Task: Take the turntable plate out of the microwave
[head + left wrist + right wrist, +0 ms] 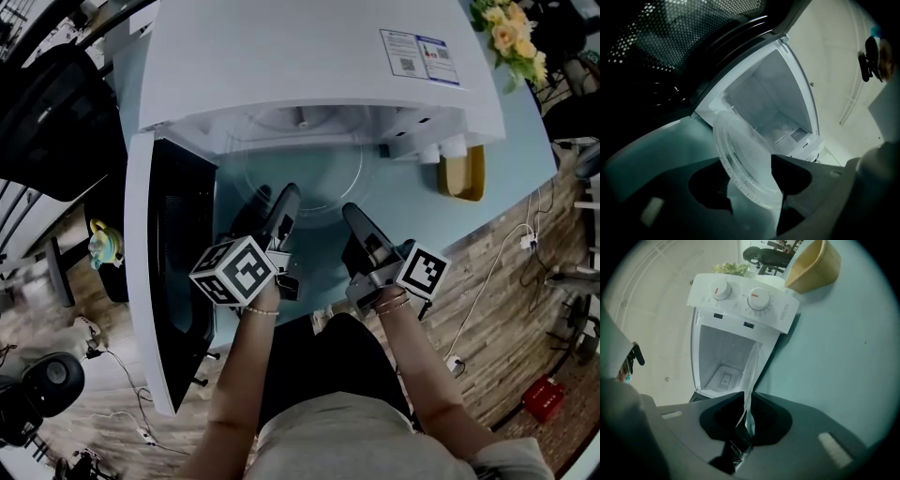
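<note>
The clear glass turntable plate (305,178) hangs half out of the white microwave (300,56), above the teal table (497,178). Both grippers grip its near rim. My left gripper (277,199) is on the rim's left side, my right gripper (349,212) on its right side. In the left gripper view the plate (740,154) runs tilted between the jaws of the left gripper (750,187), with the empty cavity (773,103) behind. In the right gripper view the plate (752,366) shows edge-on, pinched tight in the right gripper (744,416).
The microwave's black door (173,262) stands open to the left, beside my left arm. A yellow bowl (461,173) sits on the table right of the microwave, flowers (514,37) behind it. Two dials (758,298) top the control panel. Cables lie on the wooden floor.
</note>
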The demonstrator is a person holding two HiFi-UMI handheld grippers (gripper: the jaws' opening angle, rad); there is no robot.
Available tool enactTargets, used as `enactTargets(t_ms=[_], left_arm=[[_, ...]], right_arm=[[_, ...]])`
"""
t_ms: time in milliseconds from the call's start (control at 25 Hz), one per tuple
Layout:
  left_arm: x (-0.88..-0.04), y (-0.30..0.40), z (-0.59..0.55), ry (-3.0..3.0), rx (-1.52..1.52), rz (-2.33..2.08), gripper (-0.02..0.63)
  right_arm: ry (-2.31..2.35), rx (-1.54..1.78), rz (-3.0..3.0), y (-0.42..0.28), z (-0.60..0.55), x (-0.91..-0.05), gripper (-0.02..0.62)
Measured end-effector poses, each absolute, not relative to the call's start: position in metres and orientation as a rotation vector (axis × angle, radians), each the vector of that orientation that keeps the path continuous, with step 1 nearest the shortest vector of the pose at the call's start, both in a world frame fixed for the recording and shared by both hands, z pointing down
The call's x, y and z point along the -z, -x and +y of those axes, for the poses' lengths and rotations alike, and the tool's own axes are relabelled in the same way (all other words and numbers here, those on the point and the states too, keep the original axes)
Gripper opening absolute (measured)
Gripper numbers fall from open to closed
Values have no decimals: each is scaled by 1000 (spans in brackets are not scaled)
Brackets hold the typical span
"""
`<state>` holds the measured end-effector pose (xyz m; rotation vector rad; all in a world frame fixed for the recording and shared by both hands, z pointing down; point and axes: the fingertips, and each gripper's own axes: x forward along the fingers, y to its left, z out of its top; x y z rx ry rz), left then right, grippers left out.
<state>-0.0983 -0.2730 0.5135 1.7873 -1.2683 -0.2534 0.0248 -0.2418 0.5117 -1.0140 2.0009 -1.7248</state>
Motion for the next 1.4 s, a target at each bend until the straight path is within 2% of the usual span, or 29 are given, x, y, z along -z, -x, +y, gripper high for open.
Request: enactTargets(t_ms=[360, 440, 480, 600, 1400], left_arm=[[-521, 103, -265, -1729, 218, -1279, 253], [-523, 105, -263, -1708, 221, -1284, 214], [-524, 106, -262, -1697, 229, -1278, 173], [-525, 103, -257, -1663, 276, -1233, 140], [-519, 97, -227, -1596, 374, -1148, 109]], right_arm=[[1008, 1752, 2039, -25, -228, -521, 72], [1017, 1750, 2044, -25, -226, -523, 74], [1027, 1740, 2046, -27, -225, -523, 75], [1048, 1697, 2062, -31, -224, -522, 78], [1033, 1626, 2165, -69, -308, -515, 201]])
